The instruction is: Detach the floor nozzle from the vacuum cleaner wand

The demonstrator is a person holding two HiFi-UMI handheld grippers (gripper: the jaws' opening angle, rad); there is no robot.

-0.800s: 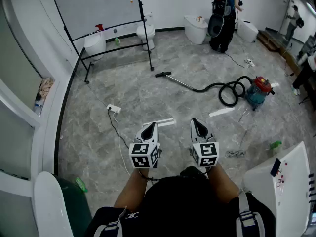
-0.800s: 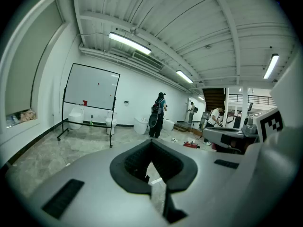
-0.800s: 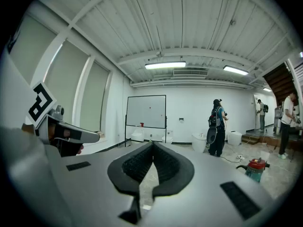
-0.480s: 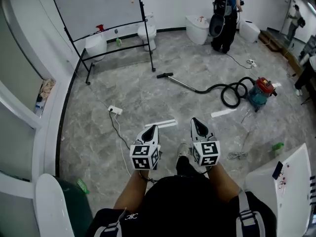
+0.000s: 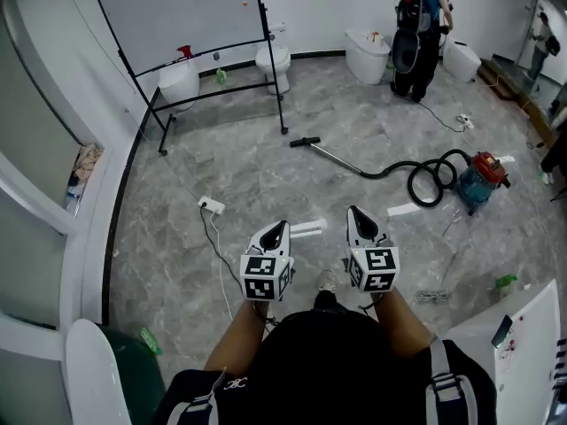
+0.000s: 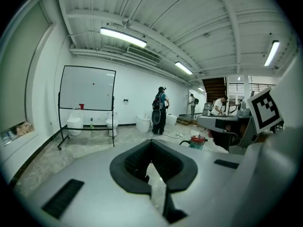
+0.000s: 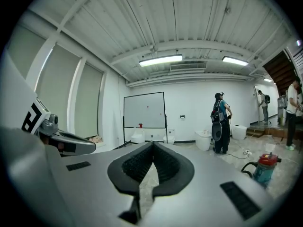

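The black floor nozzle [image 5: 305,141] lies on the grey floor well ahead of me, at the end of a silver wand [image 5: 337,158]. A black hose [image 5: 423,177] coils from the wand to the red and teal vacuum canister [image 5: 483,178]; the canister [image 7: 266,167] also shows in the right gripper view and, at the right, the canister [image 6: 197,141] in the left gripper view. My left gripper [image 5: 275,227] and right gripper [image 5: 355,212] are held side by side in front of my body, far from the nozzle. Both are shut with nothing between the jaws.
A whiteboard on a black stand [image 5: 186,16] with toilets [image 5: 273,60] behind it stands at the back left. A person with a backpack [image 5: 420,25] stands by the far wall. A white power strip and cable [image 5: 211,207] and white strips [image 5: 305,228] lie on the floor near me. A white fixture [image 5: 514,343] sits at my right.
I have moved a little forward; the floor scene has slid slightly down and right in the head view. Both grippers stay shut and side by side.
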